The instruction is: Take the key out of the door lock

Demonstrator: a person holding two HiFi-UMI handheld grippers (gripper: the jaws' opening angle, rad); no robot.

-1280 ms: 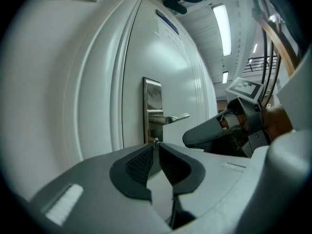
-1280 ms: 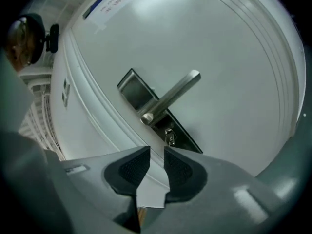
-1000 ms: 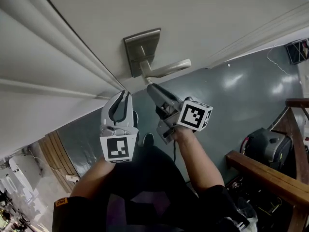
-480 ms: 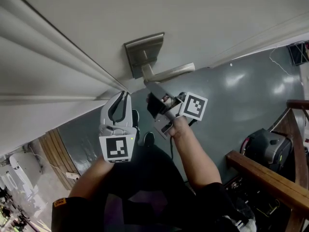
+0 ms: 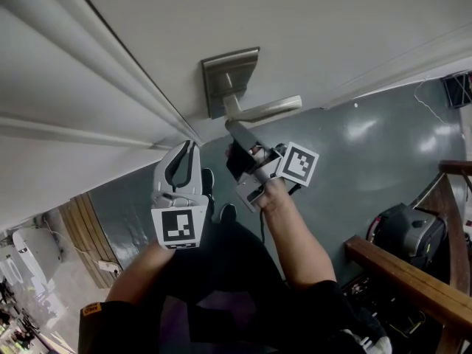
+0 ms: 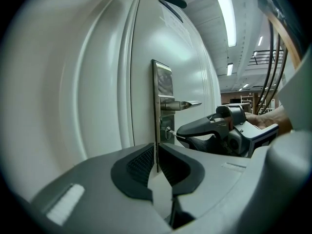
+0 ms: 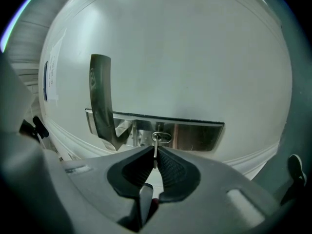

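A brushed-metal lock plate (image 5: 221,76) with a lever handle (image 5: 269,109) sits on the white door (image 5: 310,21). The key (image 7: 155,141) sticks out of the keyhole under the handle, and in the left gripper view the key (image 6: 171,132) shows as a thin blade. My right gripper (image 5: 230,126) reaches to the plate; its jaws are closing, and in its own view the right gripper (image 7: 155,152) has the key's end pinched between the ribbed pads. My left gripper (image 5: 193,144) hangs shut and empty beside the door frame, left of the lock.
Grey floor (image 5: 354,146) lies below the door. A wooden railing (image 5: 413,271) and a black bag (image 5: 402,231) stand at the right. The door frame mouldings (image 5: 88,65) run along the left.
The right gripper has moved up to the lock plate and its jaws have gone from wide apart to closed round the key. The left gripper has stayed put.
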